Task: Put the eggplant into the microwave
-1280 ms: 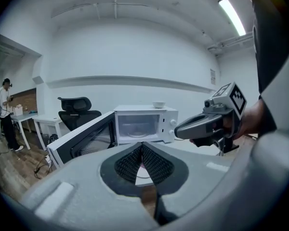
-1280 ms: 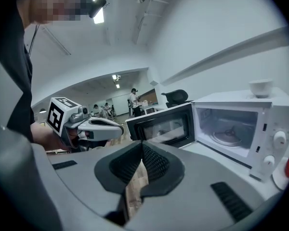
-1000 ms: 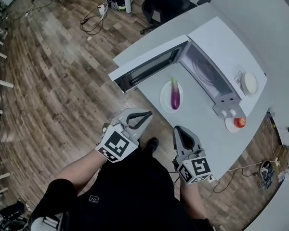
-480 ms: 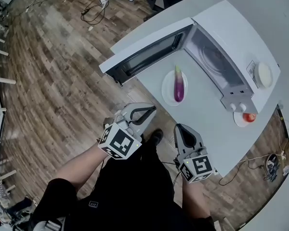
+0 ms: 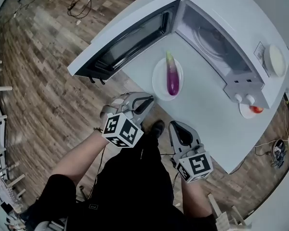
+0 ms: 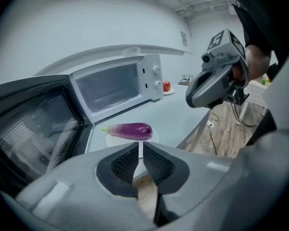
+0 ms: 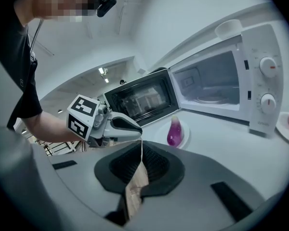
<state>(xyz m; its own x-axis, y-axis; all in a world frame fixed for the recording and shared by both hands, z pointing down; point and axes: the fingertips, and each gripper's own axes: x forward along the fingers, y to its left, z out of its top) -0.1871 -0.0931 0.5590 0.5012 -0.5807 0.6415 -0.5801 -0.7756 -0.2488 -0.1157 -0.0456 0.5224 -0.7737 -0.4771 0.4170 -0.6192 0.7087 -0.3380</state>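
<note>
Hovering short of the eggplant (image 5: pixel 172 79), left claw (image 5: pixel 148 100) and right claw (image 5: pixel 177 126) are pressed together, empty.

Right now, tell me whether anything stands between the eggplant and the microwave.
Nothing visible does. The eggplant lies on a plate right in front of the microwave, whose door stands wide open. Only bare table lies between them.
</note>
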